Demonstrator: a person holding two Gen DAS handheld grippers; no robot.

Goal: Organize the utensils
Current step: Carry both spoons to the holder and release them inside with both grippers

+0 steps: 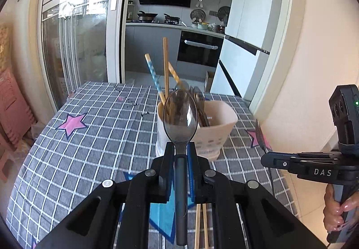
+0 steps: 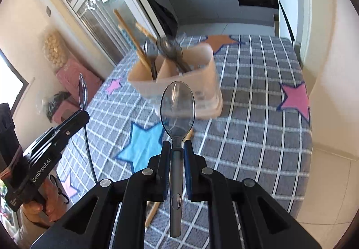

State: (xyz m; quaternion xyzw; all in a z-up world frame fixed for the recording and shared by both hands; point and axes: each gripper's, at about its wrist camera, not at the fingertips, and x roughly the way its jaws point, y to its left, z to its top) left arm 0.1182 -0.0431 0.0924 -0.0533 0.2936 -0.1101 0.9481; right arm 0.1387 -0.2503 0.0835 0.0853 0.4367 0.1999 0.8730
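A two-compartment beige holder (image 2: pixel 179 69) stands on the checked worktop (image 2: pixel 258 114) and is taken as the landmark. Already stowed in it: three chopsticks (image 1: pixel 165 65) counted upright in one compartment, one of them blue-patterned, and a bundle of dark spoons (image 2: pixel 172 51) in the other, number not readable because of blur. Each hand carries one further spoon. The left tongs (image 1: pixel 180 154) are narrowed onto the handle of a smoky translucent spoon (image 1: pixel 180 114), bowl raised in front of the holder. The right tongs (image 2: pixel 177 152) are likewise clamped on a second translucent spoon (image 2: pixel 177 105), held above the worktop on the near side of the holder. So two spoons are in transit, neither yet over a compartment. Left out on the worktop, near side of the holder: wooden chopsticks (image 1: pixel 200 226), two seen side by side beneath the left tongs. Judged well advanced: most pieces stowed, two spoons to be dropped in, the loose chopsticks to be collected afterwards.
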